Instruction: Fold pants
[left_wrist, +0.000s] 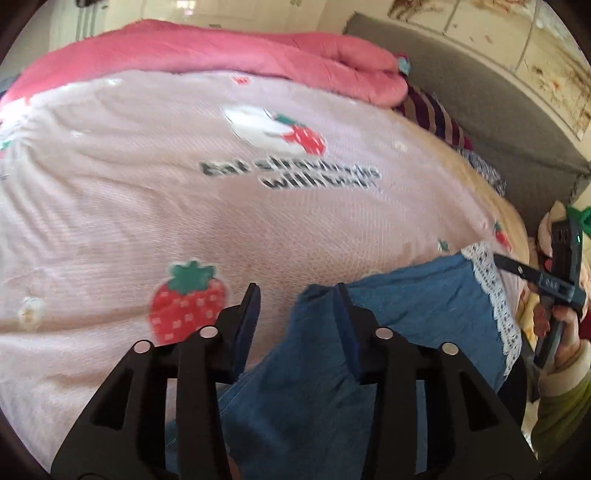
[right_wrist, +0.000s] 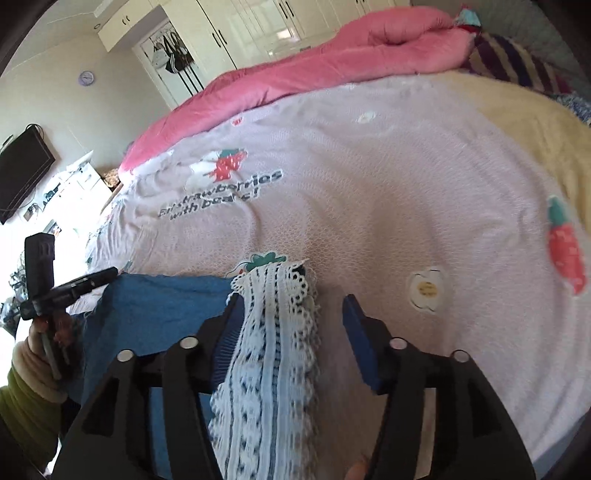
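Lying on the pink strawberry-print bedspread (right_wrist: 369, 192), the blue denim pants (left_wrist: 406, 317) rest at its near edge, with their white lace hem (right_wrist: 273, 332) pointing toward the printed lettering (right_wrist: 221, 195) at the middle of the bedspread. Left gripper (left_wrist: 297, 295): jaws spread, denim edge between them, one pad against the fold and the other clear of it — no pinch is made. Right gripper (right_wrist: 291, 302): jaws likewise spread, straddling the lace hem, which brushes one pad while the other stands apart. Neither tool holds the garment. Expected handling: the denim is soft, limp and moderately heavy for cloth; it will sag between two grip points and drag on the textured bedspread rather than slide freely. The lace is light, open-weave and easily snagged or stretched — avoid taking hold by the lace alone. Recommended hold: pinch the denim just behind the lace band with the right gripper, and the opposite corner of the same leg end with the left, so both layers are caught and the edge lifts evenly.
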